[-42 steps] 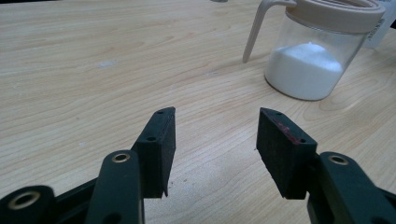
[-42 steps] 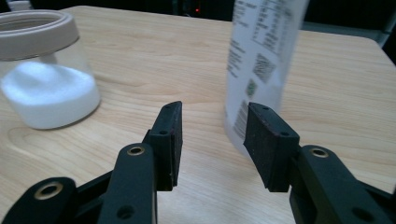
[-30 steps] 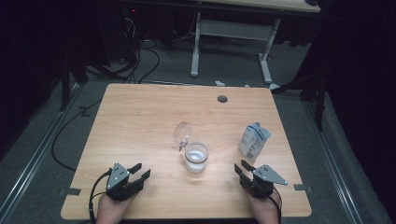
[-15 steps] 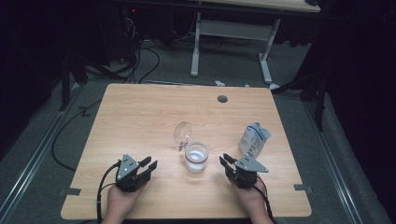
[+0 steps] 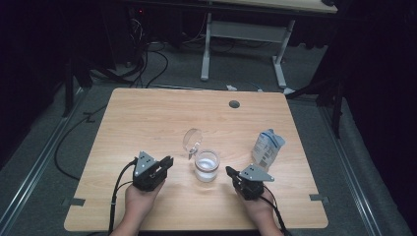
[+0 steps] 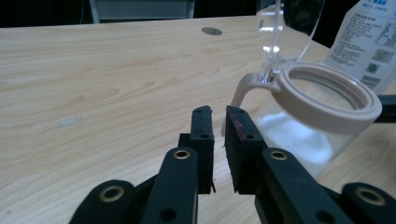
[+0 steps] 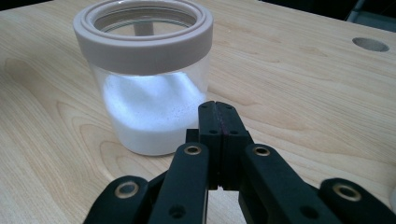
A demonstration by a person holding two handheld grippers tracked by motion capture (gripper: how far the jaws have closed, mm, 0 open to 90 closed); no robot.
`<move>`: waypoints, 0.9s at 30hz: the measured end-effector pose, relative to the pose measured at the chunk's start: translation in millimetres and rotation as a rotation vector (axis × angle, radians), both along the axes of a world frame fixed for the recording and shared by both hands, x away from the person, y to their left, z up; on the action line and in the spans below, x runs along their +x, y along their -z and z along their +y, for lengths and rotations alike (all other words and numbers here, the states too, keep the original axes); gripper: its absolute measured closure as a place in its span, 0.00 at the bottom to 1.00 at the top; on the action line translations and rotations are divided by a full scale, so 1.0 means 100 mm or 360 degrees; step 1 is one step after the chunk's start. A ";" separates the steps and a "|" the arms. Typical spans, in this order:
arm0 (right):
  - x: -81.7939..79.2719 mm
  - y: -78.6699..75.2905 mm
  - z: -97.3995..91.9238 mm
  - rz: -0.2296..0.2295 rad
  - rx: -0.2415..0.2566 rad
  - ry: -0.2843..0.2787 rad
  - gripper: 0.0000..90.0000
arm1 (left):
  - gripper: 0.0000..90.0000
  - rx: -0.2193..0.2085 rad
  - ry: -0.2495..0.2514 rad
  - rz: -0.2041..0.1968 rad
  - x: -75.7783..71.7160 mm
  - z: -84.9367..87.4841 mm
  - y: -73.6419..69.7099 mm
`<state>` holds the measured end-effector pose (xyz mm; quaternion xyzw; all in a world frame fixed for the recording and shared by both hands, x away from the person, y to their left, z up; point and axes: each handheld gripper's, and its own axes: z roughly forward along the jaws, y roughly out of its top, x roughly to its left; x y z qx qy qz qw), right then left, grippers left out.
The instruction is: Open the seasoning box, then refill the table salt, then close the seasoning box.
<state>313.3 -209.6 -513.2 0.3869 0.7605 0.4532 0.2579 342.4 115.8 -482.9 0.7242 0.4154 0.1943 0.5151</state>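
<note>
Fingers, right gripper point(image 7: 218, 109): my two black pads meet flat, nothing between them; they have just been closing.
Fingers, left gripper point(image 6: 219, 116): a narrow slit remains between my pads, with nothing in it; these jaws too have just been closing.
Right gripper, place point(image 5: 231, 172): I hold it low over the table, tips near the jar's right side but apart from it.
Left gripper, place point(image 5: 167, 161): I hold it left of the jar, tips aimed toward it, not touching.
Jar point(image 5: 206, 165): clear, upright, between my two grippers near the table's front middle; beige rim, white powder in its lower part.
Lid point(image 5: 193, 140): clear, hinged, standing open behind the rim.
Carton point(image 5: 266, 149): white and blue, right of the jar and well apart from it.
Table point(image 5: 147, 118): pale wood, round hole near the far edge.
</note>
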 end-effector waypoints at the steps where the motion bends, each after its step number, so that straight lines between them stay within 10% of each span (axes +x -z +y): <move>1: 0.00 -0.01 0.00 -0.0001 0.0012 -0.0002 1.00 | 0.93 0.0002 0.0003 0.0006 0.04 -0.04 -0.03; 27: -0.02 0.04 0.07 -0.0001 -0.0014 -0.0042 1.00 | 0.99 -0.0095 0.0061 -0.0057 0.16 -0.35 -0.29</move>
